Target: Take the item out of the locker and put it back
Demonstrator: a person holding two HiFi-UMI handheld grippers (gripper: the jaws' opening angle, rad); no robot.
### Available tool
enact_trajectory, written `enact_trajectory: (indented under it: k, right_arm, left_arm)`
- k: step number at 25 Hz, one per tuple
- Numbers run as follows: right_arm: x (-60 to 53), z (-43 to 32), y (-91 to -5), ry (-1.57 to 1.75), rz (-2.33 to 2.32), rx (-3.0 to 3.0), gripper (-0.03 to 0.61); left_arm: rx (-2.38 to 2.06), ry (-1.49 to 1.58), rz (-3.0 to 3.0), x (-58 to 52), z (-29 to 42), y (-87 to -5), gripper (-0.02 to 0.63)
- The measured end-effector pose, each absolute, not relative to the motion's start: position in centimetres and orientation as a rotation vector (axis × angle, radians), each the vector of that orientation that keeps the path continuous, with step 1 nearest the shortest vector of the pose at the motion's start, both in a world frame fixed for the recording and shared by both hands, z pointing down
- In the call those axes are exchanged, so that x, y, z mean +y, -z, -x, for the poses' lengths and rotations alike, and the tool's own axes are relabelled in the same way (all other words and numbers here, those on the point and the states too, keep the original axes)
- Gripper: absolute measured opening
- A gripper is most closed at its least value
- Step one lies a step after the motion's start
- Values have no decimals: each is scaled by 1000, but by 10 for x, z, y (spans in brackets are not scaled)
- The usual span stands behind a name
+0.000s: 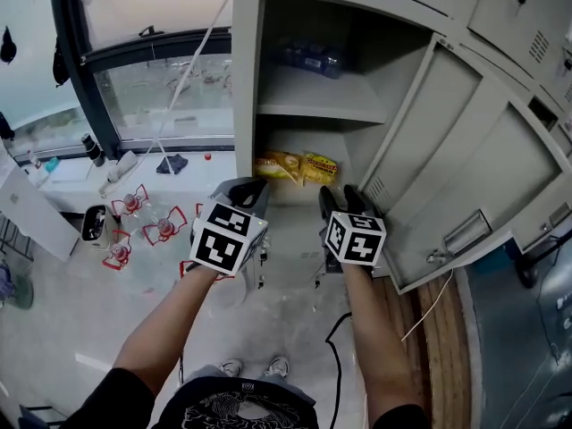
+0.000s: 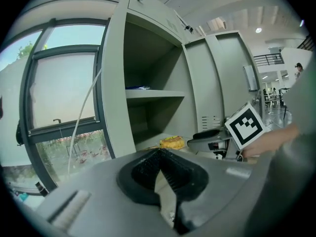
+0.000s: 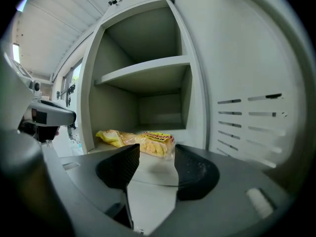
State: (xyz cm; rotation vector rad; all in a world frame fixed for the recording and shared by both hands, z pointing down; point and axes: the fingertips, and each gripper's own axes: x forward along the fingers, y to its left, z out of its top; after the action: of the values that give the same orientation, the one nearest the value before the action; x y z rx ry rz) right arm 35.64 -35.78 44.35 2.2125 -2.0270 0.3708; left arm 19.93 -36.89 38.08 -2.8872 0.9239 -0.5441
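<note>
Yellow snack packet (image 1: 302, 167) lies at the front edge of the lower shelf (image 3: 188, 136) in the locker (image 1: 246, 79), with its door (image 1: 465, 177) swung wide. The right gripper (image 1: 344, 195) is open and empty, just short of the packet. The left gripper (image 1: 248, 186) appears closed and empty.

Daylight pours through the window (image 1: 161, 96) left of the locker (image 1: 357, 88), leaving the locker's deep interior in soft shade. Fisheye distortion bows the locker's edges, a dark vignette rings both gripper views, and focus stays reasonably sharp.
</note>
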Motion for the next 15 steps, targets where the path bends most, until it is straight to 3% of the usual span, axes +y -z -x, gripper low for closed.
enact_trajectory:
  k: [15]
  right_arm:
    - [-381,-363,-449,-416,-2215,-2042,169]
  left_arm:
    - [1016,663,2773,-366,-186,-375,8]
